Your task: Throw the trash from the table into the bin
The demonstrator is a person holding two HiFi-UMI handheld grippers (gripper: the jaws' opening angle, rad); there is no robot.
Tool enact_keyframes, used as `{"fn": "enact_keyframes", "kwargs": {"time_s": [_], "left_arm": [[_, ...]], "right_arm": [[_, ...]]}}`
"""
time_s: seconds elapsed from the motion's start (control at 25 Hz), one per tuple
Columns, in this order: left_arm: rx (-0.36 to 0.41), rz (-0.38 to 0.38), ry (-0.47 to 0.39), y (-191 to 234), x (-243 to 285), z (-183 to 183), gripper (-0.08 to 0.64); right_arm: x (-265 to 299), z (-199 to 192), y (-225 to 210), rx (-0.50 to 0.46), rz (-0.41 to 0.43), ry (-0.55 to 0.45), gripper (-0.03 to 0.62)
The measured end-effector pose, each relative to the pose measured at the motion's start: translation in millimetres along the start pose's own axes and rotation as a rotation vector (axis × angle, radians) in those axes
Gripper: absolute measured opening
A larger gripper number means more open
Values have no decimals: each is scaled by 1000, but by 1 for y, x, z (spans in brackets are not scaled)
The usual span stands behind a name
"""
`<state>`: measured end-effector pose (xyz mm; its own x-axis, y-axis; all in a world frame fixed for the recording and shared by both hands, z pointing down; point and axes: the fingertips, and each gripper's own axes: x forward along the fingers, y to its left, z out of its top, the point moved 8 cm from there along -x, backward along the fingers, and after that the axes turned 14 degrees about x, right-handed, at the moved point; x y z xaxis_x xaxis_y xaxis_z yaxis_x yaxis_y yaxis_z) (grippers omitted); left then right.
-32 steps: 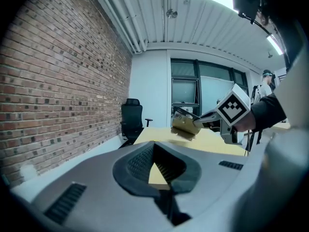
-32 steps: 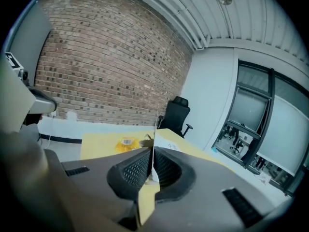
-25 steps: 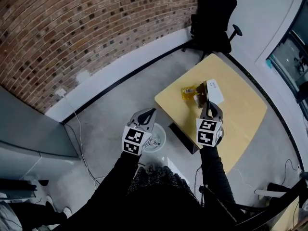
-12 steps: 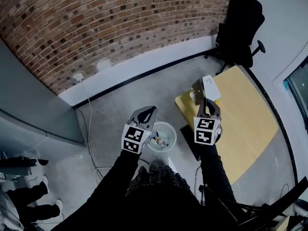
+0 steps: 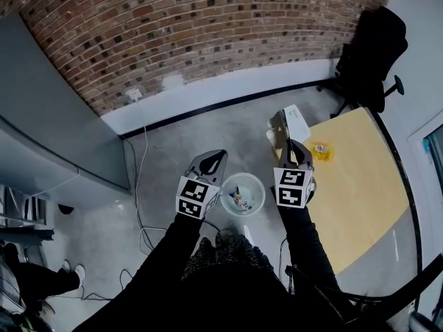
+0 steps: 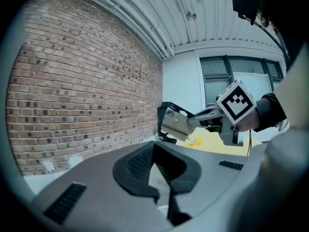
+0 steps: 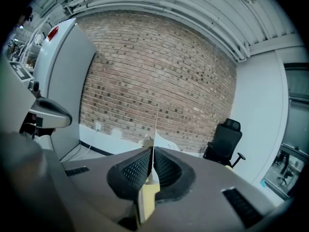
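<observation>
Carton [image 5: 294, 122], clamped in the right tool [image 5: 289, 144], hangs over the table [image 5: 360, 171] corner; left tool [image 5: 214, 159] closed, bin [image 5: 257, 185] between them.

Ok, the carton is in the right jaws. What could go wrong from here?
1. The flattened carton in the right gripper hangs over bare floor, not over the bin; letting go now would probably miss it.
2. The bin looks small and already holds trash, so the wide carton may catch on its rim.
3. The jaws pinch only a thin edge of the carton, so it may slip on the way.
</observation>
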<state>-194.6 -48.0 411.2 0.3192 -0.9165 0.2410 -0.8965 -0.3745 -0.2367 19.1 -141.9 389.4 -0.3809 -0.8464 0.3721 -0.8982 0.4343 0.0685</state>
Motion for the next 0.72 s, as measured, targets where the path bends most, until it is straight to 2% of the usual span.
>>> {"fn": "enact_keyframes", "kwargs": {"time_s": [0.44, 0.72], "left_arm": [[-31, 56, 46, 7, -18, -22, -2], [-58, 56, 73, 2, -19, -39, -2]], "right_arm": [[14, -17, 42, 12, 164, 27, 14], [21, -41, 50, 33, 200, 87, 14]]}}
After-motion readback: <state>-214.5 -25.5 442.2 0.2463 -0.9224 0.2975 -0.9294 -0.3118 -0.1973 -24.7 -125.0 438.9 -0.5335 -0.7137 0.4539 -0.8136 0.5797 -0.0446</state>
